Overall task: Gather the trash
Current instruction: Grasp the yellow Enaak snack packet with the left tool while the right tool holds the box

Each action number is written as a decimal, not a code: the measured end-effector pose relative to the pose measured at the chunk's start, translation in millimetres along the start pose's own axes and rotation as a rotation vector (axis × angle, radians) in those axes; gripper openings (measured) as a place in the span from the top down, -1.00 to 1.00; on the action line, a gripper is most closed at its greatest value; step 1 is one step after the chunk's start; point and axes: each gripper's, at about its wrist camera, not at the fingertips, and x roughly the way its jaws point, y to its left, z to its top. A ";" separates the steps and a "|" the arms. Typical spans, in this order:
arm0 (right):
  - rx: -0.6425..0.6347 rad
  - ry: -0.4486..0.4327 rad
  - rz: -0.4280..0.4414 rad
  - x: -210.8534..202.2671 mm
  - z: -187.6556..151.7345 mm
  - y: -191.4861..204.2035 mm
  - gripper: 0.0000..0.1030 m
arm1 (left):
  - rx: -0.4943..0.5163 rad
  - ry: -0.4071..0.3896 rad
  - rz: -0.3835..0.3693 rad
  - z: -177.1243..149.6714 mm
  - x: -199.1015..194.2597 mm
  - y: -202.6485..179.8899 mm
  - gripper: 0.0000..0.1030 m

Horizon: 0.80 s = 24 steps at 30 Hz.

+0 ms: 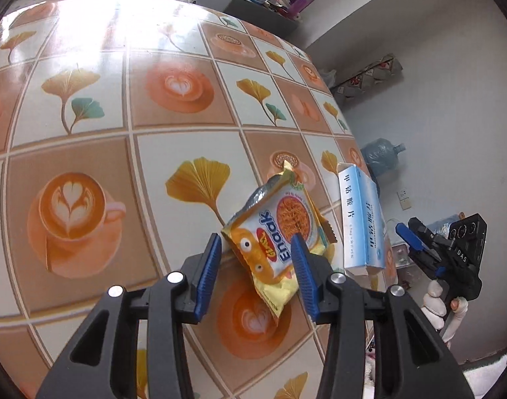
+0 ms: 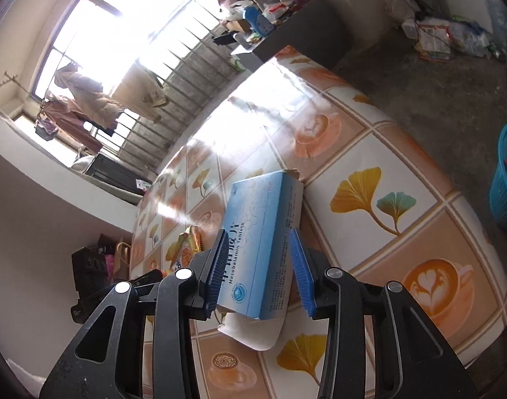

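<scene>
On the counter [image 1: 127,66] with the coffee-cup and ginkgo-leaf cloth, near its edge, sit two bits of trash side by side: a yellow noodle snack packet [image 1: 273,242] and a blue-and-white medicine box [image 2: 263,242]. Left tongs [image 1: 256,276] are spread apart around the packet, pads not pressing it as far as I can see. Right tongs [image 2: 258,269] are apart too, straddling the box with a gap on each side. Blue basket [image 2: 506,179] sits on the floor beyond the counter.
</scene>
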 end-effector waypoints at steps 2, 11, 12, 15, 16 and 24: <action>-0.092 -0.014 0.049 1.1 -6.4 22.8 0.26 | -0.021 -0.033 -0.007 -9.0 -8.7 2.9 0.13; -0.393 0.088 0.039 61.0 -42.3 94.1 0.51 | -0.067 -0.028 -0.030 -24.9 -4.7 -2.8 0.12; -0.396 0.098 0.037 65.9 -42.9 95.7 0.53 | -0.069 -0.036 -0.028 -23.7 -2.6 -4.8 0.12; -0.438 0.121 -0.004 79.7 -46.2 104.3 0.58 | -0.041 -0.063 0.017 -20.7 2.0 -13.2 0.15; -0.451 0.125 -0.013 82.4 -48.4 106.8 0.59 | -0.017 -0.070 0.054 -19.2 5.2 -17.8 0.27; -0.470 0.162 -0.041 99.1 -58.9 113.6 0.65 | 0.112 -0.067 0.148 -21.7 11.5 -25.9 0.92</action>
